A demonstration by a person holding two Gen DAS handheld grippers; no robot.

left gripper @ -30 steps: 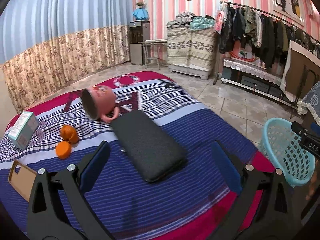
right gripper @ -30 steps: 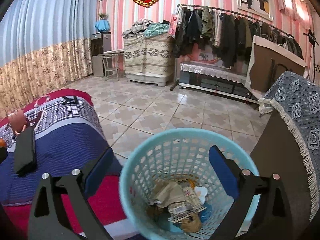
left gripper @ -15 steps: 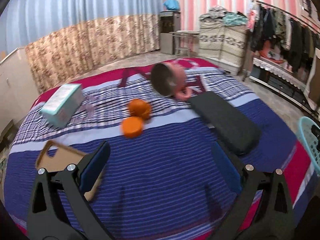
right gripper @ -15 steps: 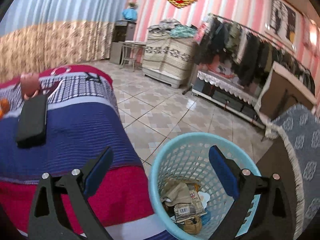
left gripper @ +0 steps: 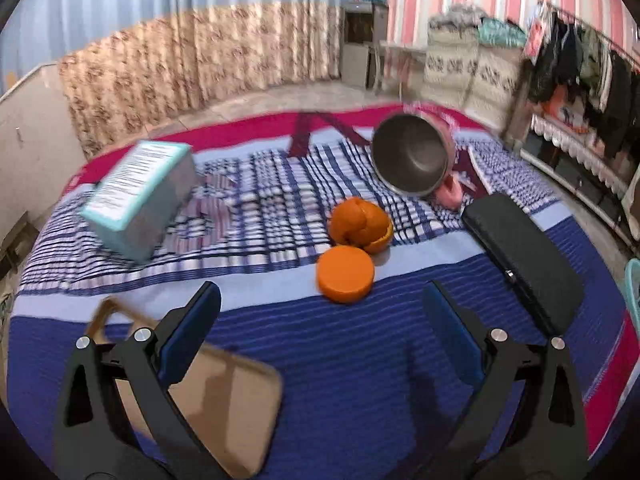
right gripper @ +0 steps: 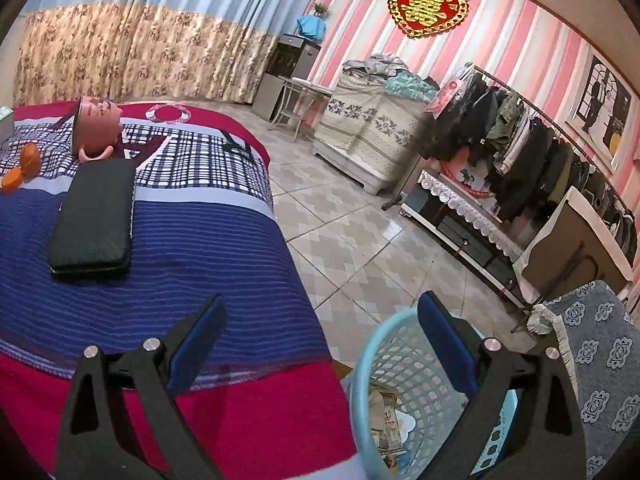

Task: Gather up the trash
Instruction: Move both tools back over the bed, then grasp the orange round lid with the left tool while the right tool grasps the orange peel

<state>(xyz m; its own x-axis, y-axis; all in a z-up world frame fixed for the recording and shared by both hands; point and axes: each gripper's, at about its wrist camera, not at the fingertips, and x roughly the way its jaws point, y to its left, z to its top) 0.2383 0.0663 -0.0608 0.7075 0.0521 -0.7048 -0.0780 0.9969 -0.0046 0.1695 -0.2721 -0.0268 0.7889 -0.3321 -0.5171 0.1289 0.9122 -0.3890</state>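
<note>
Blue-striped and red bedcover [left gripper: 360,360] fills the left wrist view, largest item. Light blue plastic mesh basket [right gripper: 404,364], lower right of the right wrist view, beside the bed edge, paper trash inside. Black padded rectangular case [left gripper: 524,264] at right of the left view. Pink pot [left gripper: 412,156] on its side, upper centre. Orange peel pieces [left gripper: 352,248] mid-frame, touching. Left gripper [left gripper: 320,344]: jaws spread, nothing between. Right gripper [right gripper: 320,344]: jaws spread, empty.
</note>
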